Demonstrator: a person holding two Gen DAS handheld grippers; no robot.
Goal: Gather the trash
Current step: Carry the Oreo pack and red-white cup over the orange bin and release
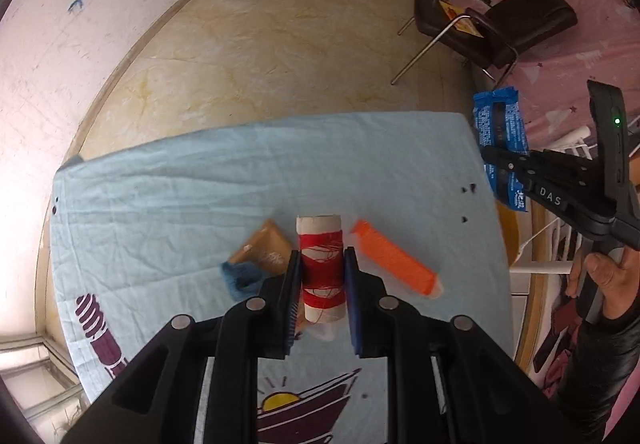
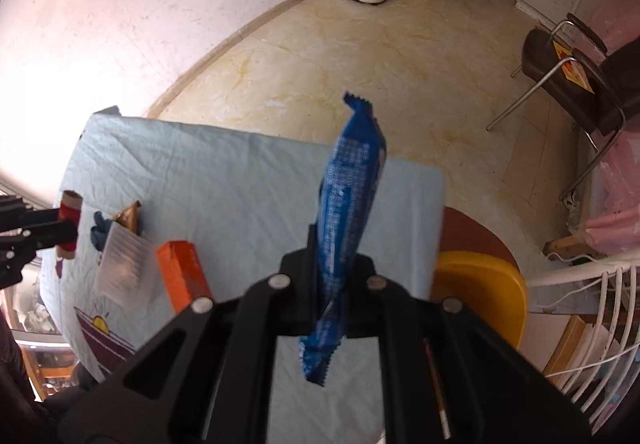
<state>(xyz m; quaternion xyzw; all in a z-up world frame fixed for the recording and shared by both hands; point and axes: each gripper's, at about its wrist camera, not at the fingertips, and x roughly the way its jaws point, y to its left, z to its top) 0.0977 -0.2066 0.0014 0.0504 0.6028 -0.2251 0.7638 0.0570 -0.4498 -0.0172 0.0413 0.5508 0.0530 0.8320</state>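
Observation:
My left gripper (image 1: 322,276) is shut on a cardboard spool of red thread (image 1: 322,268), held above the light blue cloth (image 1: 200,187). On the cloth under it lie an orange packet (image 1: 396,264), a brown wrapper (image 1: 264,244) and a blue scrap (image 1: 242,278). My right gripper (image 2: 330,284) is shut on a blue snack wrapper (image 2: 348,195), which stands up between the pads over the cloth's right part. The left wrist view shows that wrapper (image 1: 498,131) and the right gripper (image 1: 496,155) at the table's right edge. A clear plastic tray (image 2: 124,268) lies beside the orange packet (image 2: 184,276).
A yellow bin (image 2: 480,292) stands on the floor just right of the table. A white wire rack (image 2: 600,304) is further right. A dark chair (image 1: 488,23) and a pink bed (image 1: 568,55) are behind. A person's hand (image 1: 612,276) grips the right tool.

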